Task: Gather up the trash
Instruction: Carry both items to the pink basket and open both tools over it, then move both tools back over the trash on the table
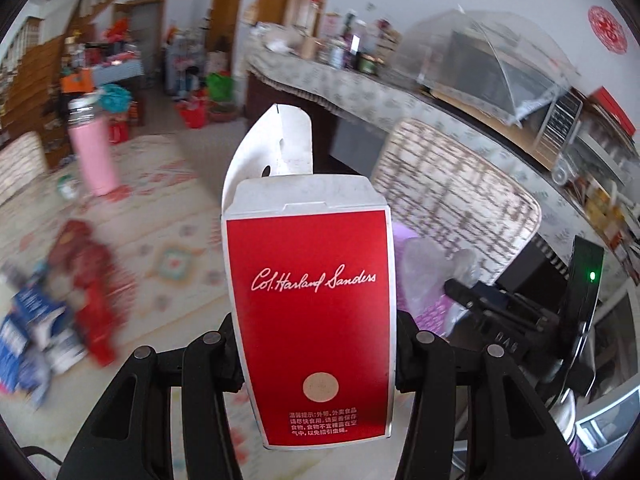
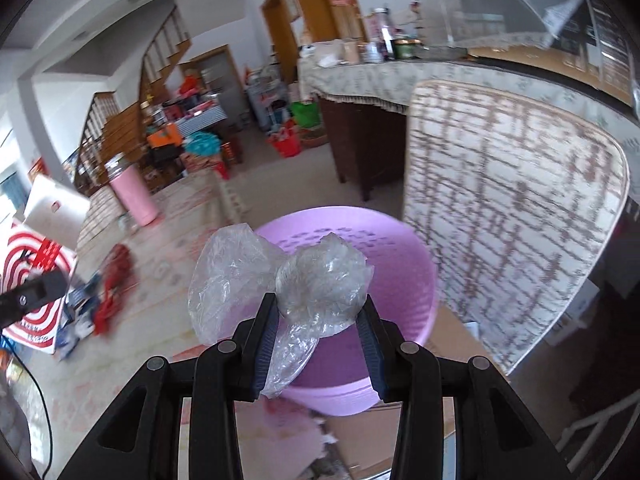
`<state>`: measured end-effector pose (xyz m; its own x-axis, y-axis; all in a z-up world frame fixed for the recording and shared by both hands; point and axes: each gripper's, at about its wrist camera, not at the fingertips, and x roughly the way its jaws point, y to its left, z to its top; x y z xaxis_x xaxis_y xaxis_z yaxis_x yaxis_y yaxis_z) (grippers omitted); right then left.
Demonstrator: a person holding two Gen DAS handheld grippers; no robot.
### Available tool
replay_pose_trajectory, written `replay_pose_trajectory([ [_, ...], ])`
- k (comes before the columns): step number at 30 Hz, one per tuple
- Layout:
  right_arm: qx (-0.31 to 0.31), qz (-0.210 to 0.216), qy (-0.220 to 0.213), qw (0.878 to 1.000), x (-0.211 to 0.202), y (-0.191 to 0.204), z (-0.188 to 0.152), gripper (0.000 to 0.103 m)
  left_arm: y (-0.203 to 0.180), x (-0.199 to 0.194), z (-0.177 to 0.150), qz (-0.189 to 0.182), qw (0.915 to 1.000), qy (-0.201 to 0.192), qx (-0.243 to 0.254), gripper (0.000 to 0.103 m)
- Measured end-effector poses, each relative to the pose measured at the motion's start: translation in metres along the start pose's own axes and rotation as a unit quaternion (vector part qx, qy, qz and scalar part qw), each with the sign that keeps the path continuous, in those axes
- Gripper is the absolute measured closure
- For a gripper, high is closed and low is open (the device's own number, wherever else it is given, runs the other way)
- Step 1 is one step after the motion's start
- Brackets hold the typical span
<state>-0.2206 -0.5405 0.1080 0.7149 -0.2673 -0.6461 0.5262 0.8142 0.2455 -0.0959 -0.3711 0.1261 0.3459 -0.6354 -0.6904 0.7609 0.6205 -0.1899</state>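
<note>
My left gripper (image 1: 316, 320) is shut on a red and white paper food carton (image 1: 312, 296), held upright with its white flap open at the top. My right gripper (image 2: 319, 300) is shut on a crumpled clear plastic bag (image 2: 316, 280), which bulges out to the left of the fingers. A purple plastic bin (image 2: 400, 276) stands right under and beyond the bag, with its mouth open. In the right wrist view the carton shows as red and white stripes (image 2: 36, 280) at the far left.
A chair back with a woven pattern (image 2: 500, 208) rises just right of the bin. On the patterned table to the left stand a pink bottle (image 1: 90, 148), red wrappers (image 1: 92, 280) and blue packets (image 1: 36, 332). Behind runs a cluttered sideboard (image 1: 360, 88).
</note>
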Motion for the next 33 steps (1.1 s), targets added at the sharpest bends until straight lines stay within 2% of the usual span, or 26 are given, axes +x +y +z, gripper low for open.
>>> replay_pose_trajectory([
  [7, 0.005, -0.021, 0.008, 1.0, 0.022, -0.02, 0.009, 0.058, -0.028, 0.063, 0.033, -0.034, 0.9991, 0.024, 0.006, 0.05],
  [9, 0.004, -0.024, 0.013, 1.0, 0.03, -0.021, 0.013, 0.055, -0.027, 0.071, 0.038, -0.034, 0.9991, 0.027, 0.005, 0.038],
  [10, 0.004, -0.021, 0.018, 1.0, 0.035, -0.022, 0.014, 0.053, -0.027, 0.074, 0.039, -0.032, 0.9991, 0.027, 0.003, 0.036],
  [12, 0.006, -0.016, 0.02, 1.0, 0.038, -0.022, 0.016, 0.036, -0.025, 0.072, 0.039, -0.034, 0.9991, 0.023, -0.002, 0.034],
  [14, 0.006, -0.012, 0.012, 1.0, 0.035, -0.02, 0.016, 0.026, -0.021, 0.066, 0.036, -0.035, 0.9992, 0.02, -0.003, 0.031],
  [23, -0.006, 0.003, 0.006, 1.0, 0.022, 0.001, 0.008, 0.025, 0.006, 0.029, 0.001, 0.0, 0.9999, 0.011, 0.001, 0.03],
  [28, -0.027, 0.018, 0.009, 0.999, 0.016, 0.028, -0.001, 0.022, 0.052, -0.005, -0.026, 0.032, 0.9993, 0.005, -0.02, 0.03],
  [33, -0.053, 0.039, 0.02, 0.998, 0.015, 0.063, -0.012, 0.021, 0.125, -0.046, -0.052, 0.105, 0.993, -0.001, -0.053, 0.029],
])
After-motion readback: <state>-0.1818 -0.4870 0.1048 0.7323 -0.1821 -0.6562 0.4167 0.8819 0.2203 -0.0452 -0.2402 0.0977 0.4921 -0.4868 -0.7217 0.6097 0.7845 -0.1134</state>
